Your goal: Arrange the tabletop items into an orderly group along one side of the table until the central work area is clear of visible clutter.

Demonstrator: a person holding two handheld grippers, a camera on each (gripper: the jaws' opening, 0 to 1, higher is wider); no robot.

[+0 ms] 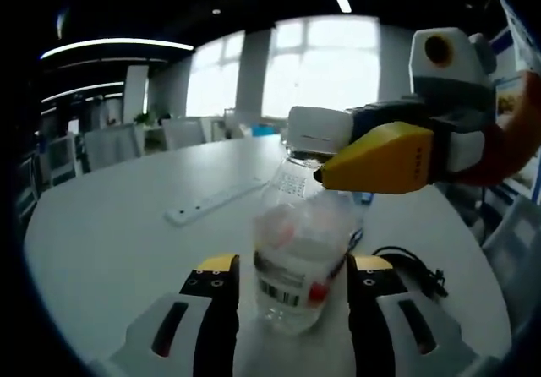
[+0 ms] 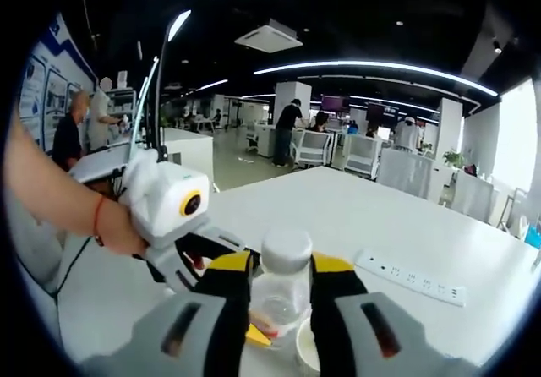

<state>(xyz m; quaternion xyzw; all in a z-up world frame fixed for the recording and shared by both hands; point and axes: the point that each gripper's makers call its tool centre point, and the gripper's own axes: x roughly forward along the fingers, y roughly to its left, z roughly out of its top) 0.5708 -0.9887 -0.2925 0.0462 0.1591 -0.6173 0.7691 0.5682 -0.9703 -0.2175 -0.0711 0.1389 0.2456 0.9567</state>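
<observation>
Grippers met over one bottle (image 1: 294,263) | left gripper (image 1: 292,280) clamped its body, right gripper (image 2: 283,280) closed on its cap (image 2: 286,248) | bottle upright above white table (image 1: 110,225) | power strip (image 1: 211,201) and black cable (image 1: 410,267) nearby.

I can read no words anywhere. The clear plastic bottle (image 1: 297,263) between my jaws carries a white label (image 1: 283,282) with a barcode, its print too blurred. The wall posters (image 2: 44,85) are likewise unreadable.

open tabletop (image 1: 118,225) around; power strip (image 1: 215,201) nearby.
</observation>
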